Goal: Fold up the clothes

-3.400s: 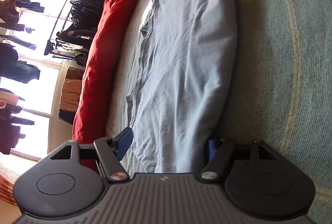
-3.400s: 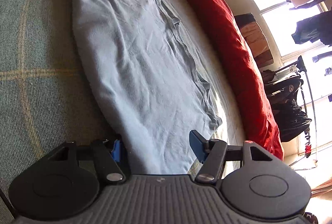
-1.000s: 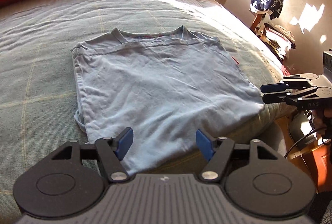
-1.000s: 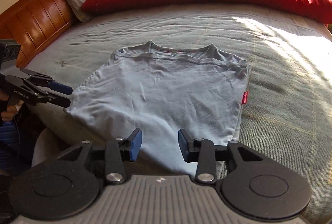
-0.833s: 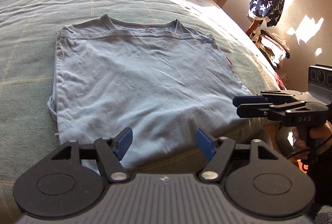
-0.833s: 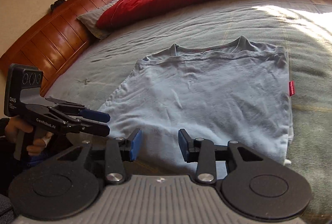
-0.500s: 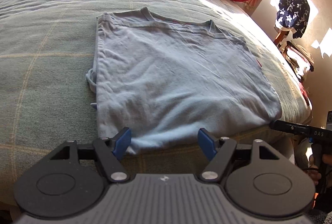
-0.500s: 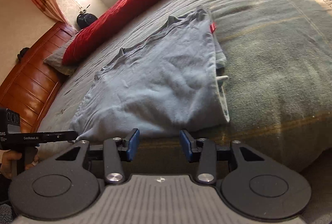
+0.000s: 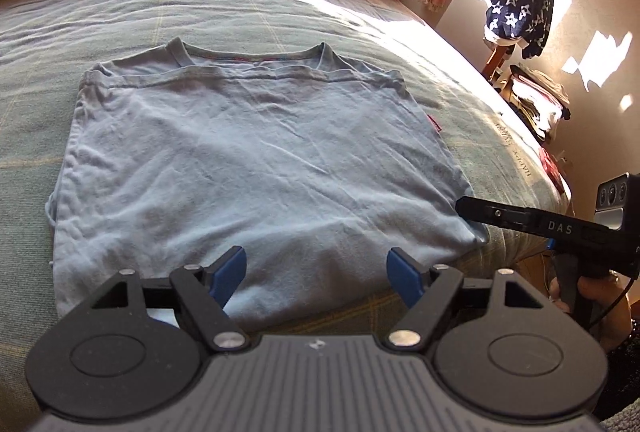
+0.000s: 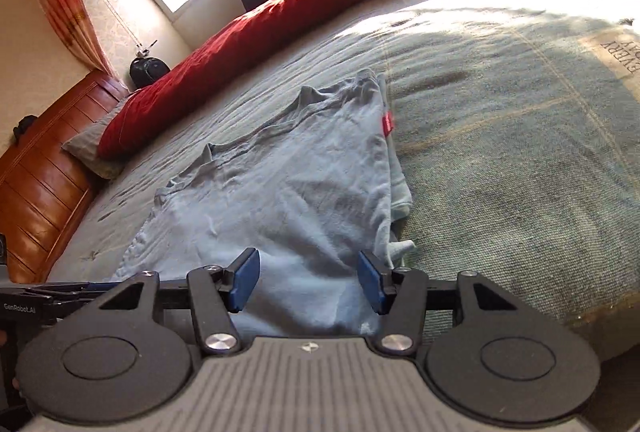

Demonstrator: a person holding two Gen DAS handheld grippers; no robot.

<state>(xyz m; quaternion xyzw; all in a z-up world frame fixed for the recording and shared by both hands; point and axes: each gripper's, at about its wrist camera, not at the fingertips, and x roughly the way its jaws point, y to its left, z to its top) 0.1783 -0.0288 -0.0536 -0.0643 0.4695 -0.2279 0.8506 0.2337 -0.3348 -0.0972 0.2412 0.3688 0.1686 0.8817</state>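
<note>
- Where the near edge of the bed [image 9: 472, 104] drops off, the folded shirt [image 9: 248, 168] lies flat, neckline away.
- Left claw [image 9: 316, 270]: jaws apart, just been widening, over the shirt's near hem, nothing gripped.
- Right claw [image 10: 306, 280]: jaws apart, just been opening, shirt's near right corner between them, unpinched.

We hold our left gripper [image 9: 316, 274] and right gripper [image 10: 306, 282] pointing twelve o'clock, jaws just opened wider, nothing gripped.
</note>
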